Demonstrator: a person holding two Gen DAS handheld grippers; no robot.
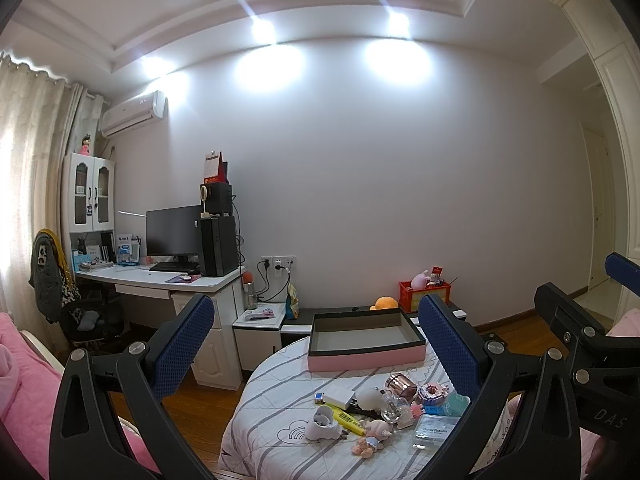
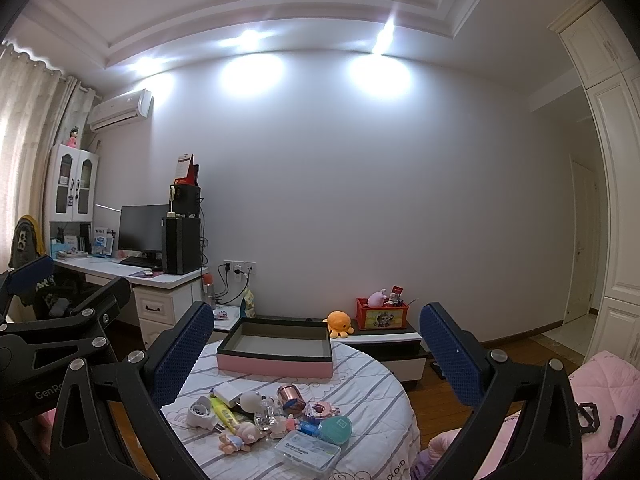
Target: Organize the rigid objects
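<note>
An empty pink box (image 1: 364, 354) (image 2: 276, 366) with a black rim stands at the far side of a round table (image 1: 280, 392) (image 2: 372, 384) under a striped cloth. Nearer lies a heap of small items: a white device (image 1: 322, 424) (image 2: 200, 412), a yellow highlighter (image 1: 344, 418) (image 2: 224, 412), a copper cup (image 1: 402, 385) (image 2: 291, 398), a clear floss box (image 1: 436, 432) (image 2: 308, 450), a teal case (image 2: 336, 428) and a doll figurine (image 1: 372, 438) (image 2: 240, 438). My left gripper (image 1: 316, 300) and right gripper (image 2: 318, 308) hover above the near edge, both open and holding nothing.
A desk (image 1: 160, 278) with monitor and computer tower stands at the left wall, with a draped chair (image 1: 60, 292) beside it. Behind the table a low cabinet (image 2: 384, 338) carries an orange plush (image 2: 338, 323) and a red crate (image 2: 382, 314). Pink bedding (image 2: 600, 392) lies on both sides.
</note>
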